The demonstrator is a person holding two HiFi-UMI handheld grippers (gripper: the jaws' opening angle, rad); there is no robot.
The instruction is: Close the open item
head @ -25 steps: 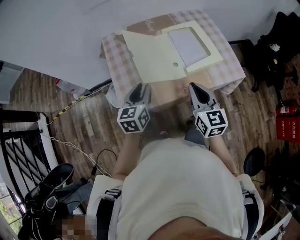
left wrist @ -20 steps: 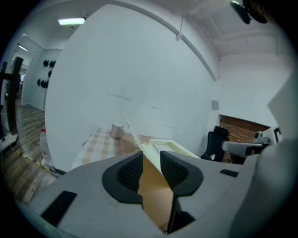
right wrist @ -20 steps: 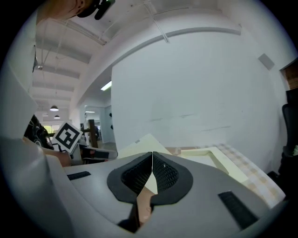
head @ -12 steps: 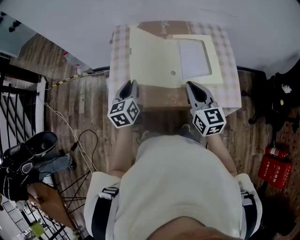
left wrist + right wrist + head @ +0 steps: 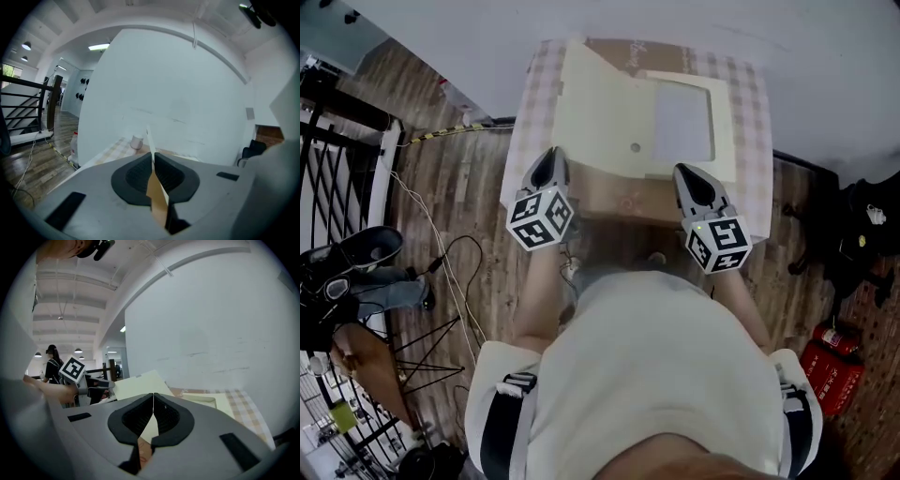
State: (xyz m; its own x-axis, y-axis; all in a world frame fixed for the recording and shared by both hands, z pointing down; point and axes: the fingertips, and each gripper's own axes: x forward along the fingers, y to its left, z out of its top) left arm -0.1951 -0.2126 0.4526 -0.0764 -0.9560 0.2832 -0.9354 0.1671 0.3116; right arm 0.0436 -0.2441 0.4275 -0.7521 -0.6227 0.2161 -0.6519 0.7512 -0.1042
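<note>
Since a moment ago my left tongs (image 5: 549, 156) have come in against the near left edge of the box's lid (image 5: 600, 108), and their jaws, wide apart then, are closing. In the left gripper view the lid's thin edge, cream on one face and brown on the other, runs straight up between the two dark pads, and they pinch it. My right tongs (image 5: 687, 172) sit much as they did, at the near right of the box. Their jaws are together, tips meeting in one thin line with nothing caught between them.

The cream cardboard box (image 5: 724, 127) lies open on the table's checked cloth (image 5: 756, 94), close to the white wall (image 5: 787, 37). Its shallow tray is on the right with a white sheet (image 5: 682, 122) lying inside. The lid is folded out to the left of the tray and tilts upward. A small round mark (image 5: 635, 147) shows near its front edge. A brown cardboard panel (image 5: 623, 199) shows in front of the box, between my two tongs.

From the right gripper view I see the lid rising behind the closed jaws, with the left tongs and their marker cube (image 5: 72, 371) beyond it. The floor (image 5: 459, 216) around the table is dark wood planks.
</note>
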